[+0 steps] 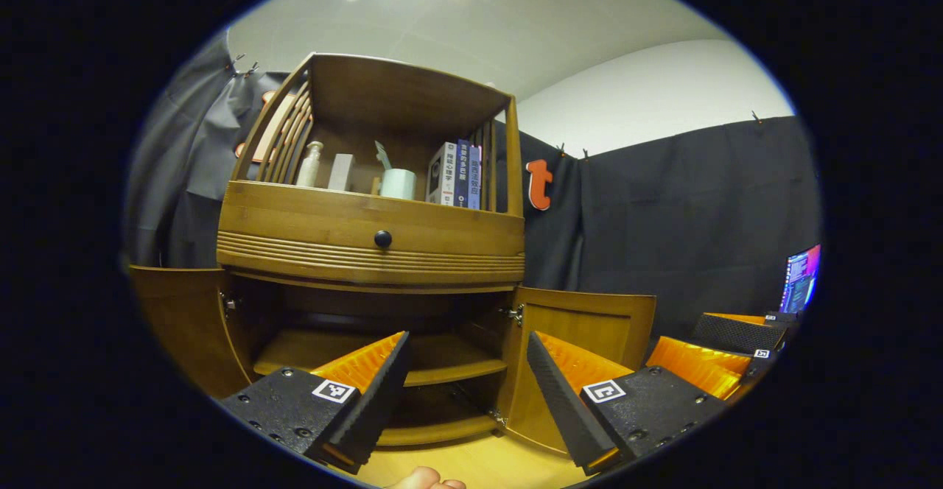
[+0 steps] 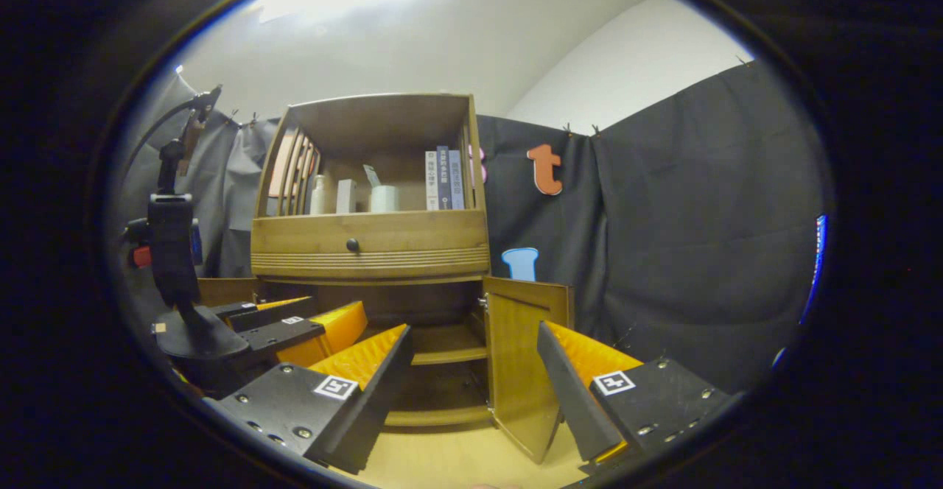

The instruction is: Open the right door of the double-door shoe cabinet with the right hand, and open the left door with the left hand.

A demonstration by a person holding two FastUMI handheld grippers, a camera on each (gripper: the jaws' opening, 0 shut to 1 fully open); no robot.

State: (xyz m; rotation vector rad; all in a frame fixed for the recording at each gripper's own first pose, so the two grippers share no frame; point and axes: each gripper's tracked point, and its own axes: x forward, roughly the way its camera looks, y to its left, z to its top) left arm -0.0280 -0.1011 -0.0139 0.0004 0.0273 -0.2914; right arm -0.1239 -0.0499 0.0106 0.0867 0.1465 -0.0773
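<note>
The wooden shoe cabinet [image 1: 372,242] stands in front of me with both lower doors swung open. In the left gripper view the left door [image 1: 177,327] hangs out to the left and the right door [image 1: 586,323] to the right, baring the inner shelves [image 1: 442,373]. My left gripper [image 1: 468,338] is open, a short way back from the opening, and touches nothing. My right gripper [image 2: 475,327] is also open and holds nothing; the right door [image 2: 519,356] stands edge-on between its fingers. Each view shows the other gripper: the right gripper [image 1: 685,334] and the left gripper [image 2: 324,312].
Above the doors is a drawer with a black knob [image 1: 382,238]. The open top shelf holds books [image 1: 457,174], a cup [image 1: 398,183] and a bottle [image 1: 310,165]. A lit screen [image 1: 801,279] glows at far right. The floor [image 2: 457,459] is pale wood.
</note>
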